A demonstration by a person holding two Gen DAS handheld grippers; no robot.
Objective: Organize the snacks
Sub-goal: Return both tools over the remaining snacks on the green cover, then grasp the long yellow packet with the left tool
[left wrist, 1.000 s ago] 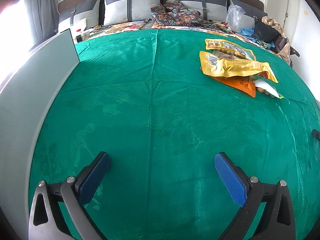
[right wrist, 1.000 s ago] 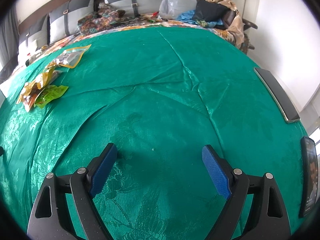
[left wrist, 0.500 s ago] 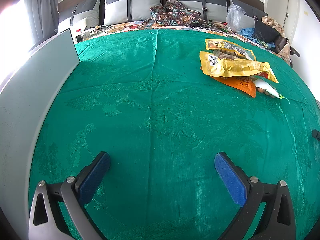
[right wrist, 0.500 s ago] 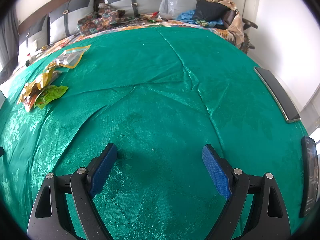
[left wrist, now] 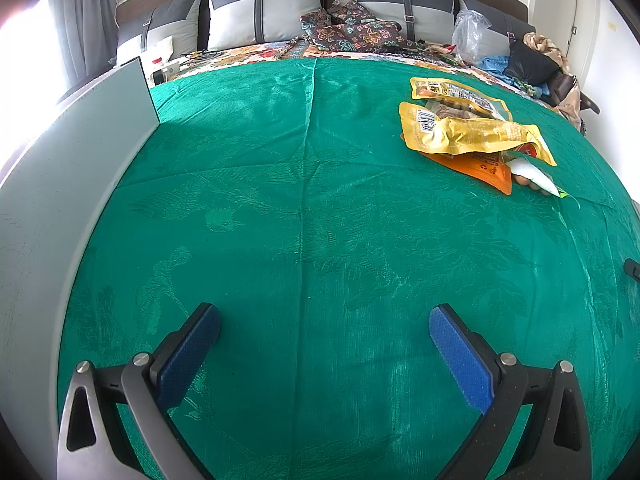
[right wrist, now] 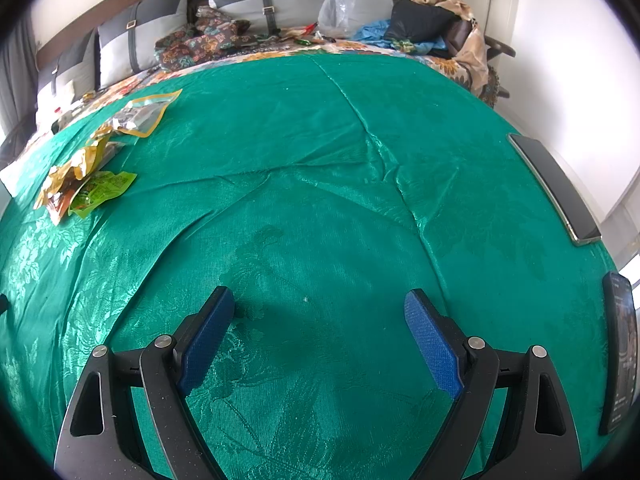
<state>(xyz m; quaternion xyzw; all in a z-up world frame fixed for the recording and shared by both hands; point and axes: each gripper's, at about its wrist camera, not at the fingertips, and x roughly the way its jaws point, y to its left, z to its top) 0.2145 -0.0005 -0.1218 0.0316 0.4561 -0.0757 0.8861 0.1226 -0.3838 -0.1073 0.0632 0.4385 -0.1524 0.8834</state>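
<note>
Nothing's moved since prev frame: your left gripper (left wrist: pixel 324 316) & right gripper (right wrist: pixel 319 300) both spread wide, empty; snack packets (left wrist: pixel 472 136) lie well beyond left gripper, to its right.

The snack packets (left wrist: pixel 476 136) lie in a loose overlapping pile on the green bedspread (left wrist: pixel 312 200). A crumpled yellow pouch (left wrist: pixel 468 134) rests on a flat orange packet (left wrist: pixel 486 168); beyond it lies another yellow pouch (left wrist: pixel 456 92), and a green packet (right wrist: pixel 104 190) sits at the pile's near edge.
</note>
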